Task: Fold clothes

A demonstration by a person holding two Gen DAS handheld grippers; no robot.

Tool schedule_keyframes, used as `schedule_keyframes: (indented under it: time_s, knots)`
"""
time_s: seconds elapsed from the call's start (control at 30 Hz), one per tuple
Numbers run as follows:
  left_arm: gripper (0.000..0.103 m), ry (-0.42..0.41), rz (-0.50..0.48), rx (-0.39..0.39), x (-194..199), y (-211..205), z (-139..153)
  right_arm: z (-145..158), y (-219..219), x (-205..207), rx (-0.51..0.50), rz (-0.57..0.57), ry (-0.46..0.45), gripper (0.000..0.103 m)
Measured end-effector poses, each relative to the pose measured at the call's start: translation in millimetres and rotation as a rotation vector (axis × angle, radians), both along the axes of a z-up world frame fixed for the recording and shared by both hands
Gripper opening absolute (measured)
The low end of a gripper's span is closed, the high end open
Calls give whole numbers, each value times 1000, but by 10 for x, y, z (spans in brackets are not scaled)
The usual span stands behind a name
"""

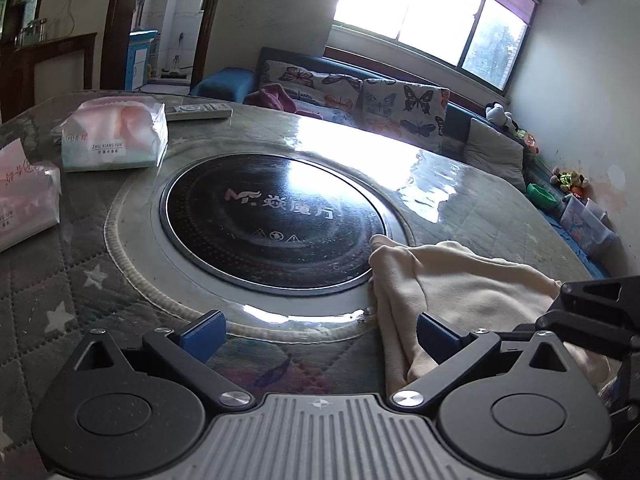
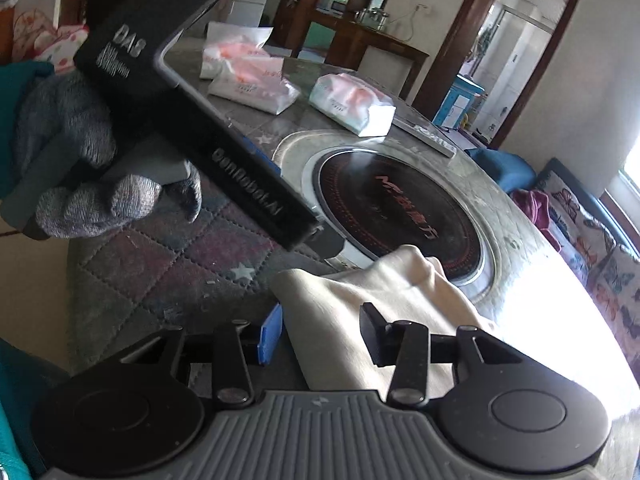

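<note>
I take the left wrist view first, reading left to right. Two tissue packs sit on the round table (image 1: 100, 280): one cut off at the left edge (image 1: 24, 196), one further in (image 1: 116, 140), with a remote control (image 1: 199, 111) just behind it. The black induction plate (image 1: 272, 220) fills the table's centre. My left gripper (image 1: 320, 332) stands wide, with bare quilted cover between its fingers; only its right-hand finger sits over the edge of the cream garment (image 1: 460, 280), and nothing is pinched. That garment, the one piece of clothing I have to fold, lies bunched at the near right of the table, its far corner lapping the plate's rim.

In the right wrist view I count three tissue packs, so one lies outside the other camera's frame. A gloved hand (image 2: 92, 168) holds the other gripper's black body at upper left. My right gripper (image 2: 320, 332) is partly spread, and the cloth runs between its fingers. I judge the pads are clear of it, though the fabric hides part of the gap.

As for progress, I would say a fold has been laid and both grippers let go: the cloth looks doubled but lumpy, with raised creases. Smoothing and at least one more fold seem to remain.
</note>
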State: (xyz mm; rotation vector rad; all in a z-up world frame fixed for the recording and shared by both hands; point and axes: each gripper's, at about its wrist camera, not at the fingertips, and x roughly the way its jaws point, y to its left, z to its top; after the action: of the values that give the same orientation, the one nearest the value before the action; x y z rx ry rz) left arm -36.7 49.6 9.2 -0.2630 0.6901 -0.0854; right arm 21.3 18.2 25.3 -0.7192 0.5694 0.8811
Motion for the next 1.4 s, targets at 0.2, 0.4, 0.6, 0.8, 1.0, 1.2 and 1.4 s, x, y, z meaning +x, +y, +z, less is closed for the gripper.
schedule_keyframes:
  time_s: [0.2, 0.4, 0.6, 0.8, 1.0, 1.2, 1.4]
  knots:
    - [103, 16, 17, -54, 34, 88, -12, -96, 128, -5, -44, -3, -16, 40]
    - [103, 28, 22, -159, 37, 191, 9, -129, 164, 18, -58, -30, -20, 26]
    - [103, 63, 49, -366, 57, 333, -28, -6, 81, 107, 22, -64, 20, 15]
    - [103, 98, 43, -557, 123, 303, -69, 191, -105, 200, 137, -110, 68, 13]
    - [102, 163, 57, -705, 339, 153, -184, 304, -281, 221, 208, -127, 81, 12]
    - [93, 200, 65, -793, 516, 18, -296, 346, -415, 181, 253, -121, 93, 11]
    - [40, 264, 55, -838, 615, 15, -471, 338, -530, 119, 279, -85, 109, 11]
